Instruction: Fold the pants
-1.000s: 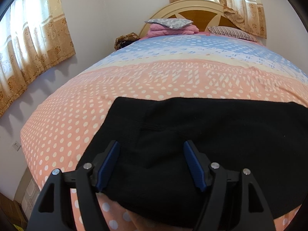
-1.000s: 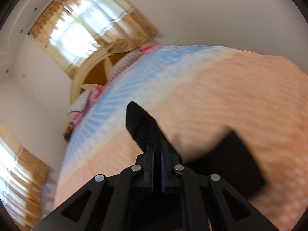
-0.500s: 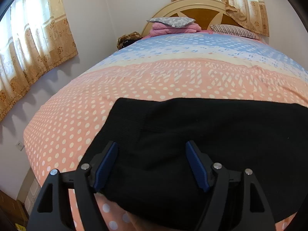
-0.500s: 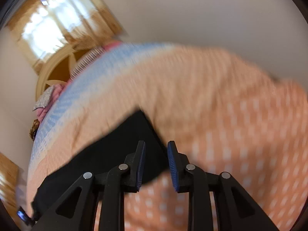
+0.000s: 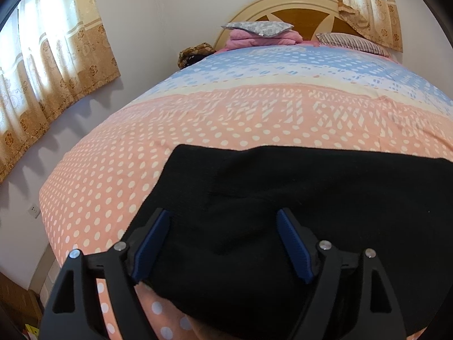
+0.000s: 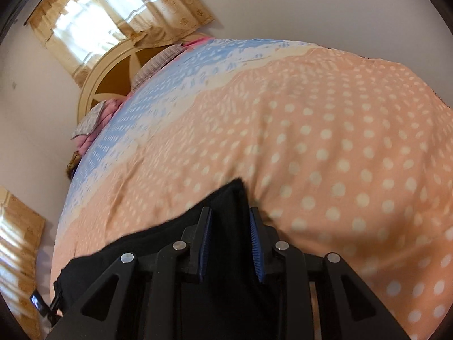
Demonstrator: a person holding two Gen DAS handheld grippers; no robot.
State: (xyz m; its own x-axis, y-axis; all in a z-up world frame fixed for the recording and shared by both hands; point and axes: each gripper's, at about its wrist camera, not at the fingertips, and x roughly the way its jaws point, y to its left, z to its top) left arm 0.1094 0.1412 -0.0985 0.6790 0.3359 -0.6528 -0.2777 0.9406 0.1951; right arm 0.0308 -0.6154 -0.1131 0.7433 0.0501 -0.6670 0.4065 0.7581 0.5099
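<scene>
Black pants (image 5: 283, 198) lie flat on the near part of a bed with an orange dotted cover (image 5: 113, 175). My left gripper (image 5: 223, 221) is wide open, its blue pads over the pants' near left part, holding nothing. In the right wrist view the pants (image 6: 170, 238) show as a dark strip at the lower left. Their corner (image 6: 236, 189) lies between the jaws of my right gripper (image 6: 230, 212), which stands open with a moderate gap. The left gripper's tip (image 6: 36, 303) shows at the far lower left.
At the bed's far end there is a wooden headboard (image 5: 300, 14) with a grey pillow (image 5: 257, 27) on folded pink bedding (image 5: 266, 39) and a striped pillow (image 5: 351, 42). Curtains (image 5: 56, 56) hang on the left wall. The bed's near left edge drops to the floor.
My right gripper, shut on a raised pants corner a second ago, came down to the bed and opened; the corner now lies flat. My left gripper stayed open and barely moved.
</scene>
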